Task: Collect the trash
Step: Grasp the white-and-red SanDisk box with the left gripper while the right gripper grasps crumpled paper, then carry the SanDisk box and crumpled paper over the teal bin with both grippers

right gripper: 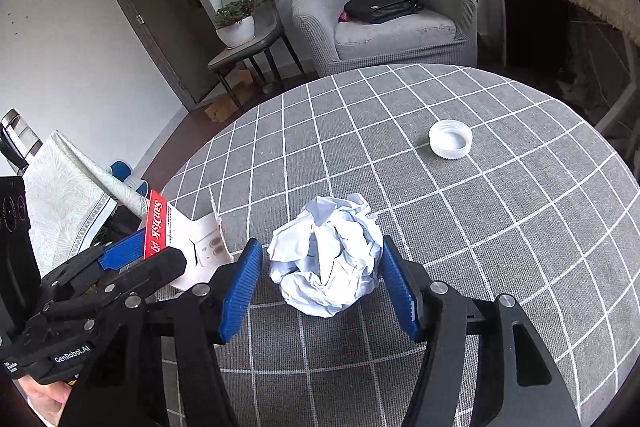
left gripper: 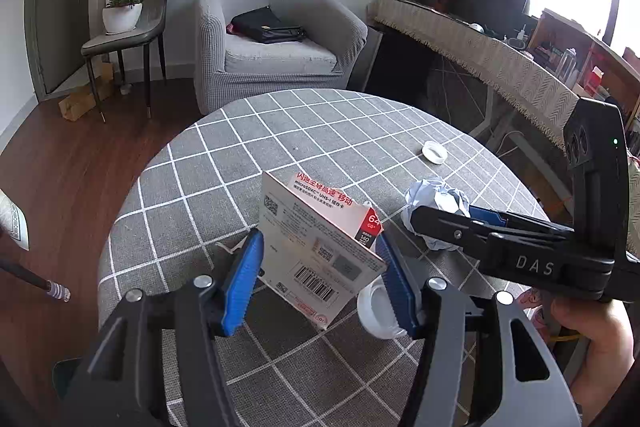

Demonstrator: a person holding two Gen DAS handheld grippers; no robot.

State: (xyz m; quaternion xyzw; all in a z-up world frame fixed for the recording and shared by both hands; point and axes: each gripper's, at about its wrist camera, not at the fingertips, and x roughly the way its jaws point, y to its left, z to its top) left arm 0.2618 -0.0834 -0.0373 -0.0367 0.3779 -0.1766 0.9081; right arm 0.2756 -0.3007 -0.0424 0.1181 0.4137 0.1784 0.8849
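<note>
Card pack: a white and red cardboard memory-card package with a barcode stands tilted between the blue ribbed pads of the left gripper; both pads press its edges, and its lower corner meets the grey checked tablecloth.
Left gripper: clamped on the card package, jaws held only as wide as the package; in the right wrist view it comes in from the left with the red SanDisk edge showing above its fingers.
Paper ball: a crumpled white paper ball lies on the cloth between the right gripper's fingers, close to both pads; whether either pad touches it, I cannot tell.
Right gripper: jaws apart around the paper ball; in the left wrist view it reaches in from the right, its tips against the ball.
Far cap: a white ribbed plastic bottle cap lies open side up, well beyond the right gripper's tips and a little to their right.
Near cap: a second white round cap sits partly behind the left gripper's right-hand pad.
Hand: a bare hand holds the right gripper's handle.
Beyond the table: a grey upholstered armchair with a black bag on its seat.
</note>
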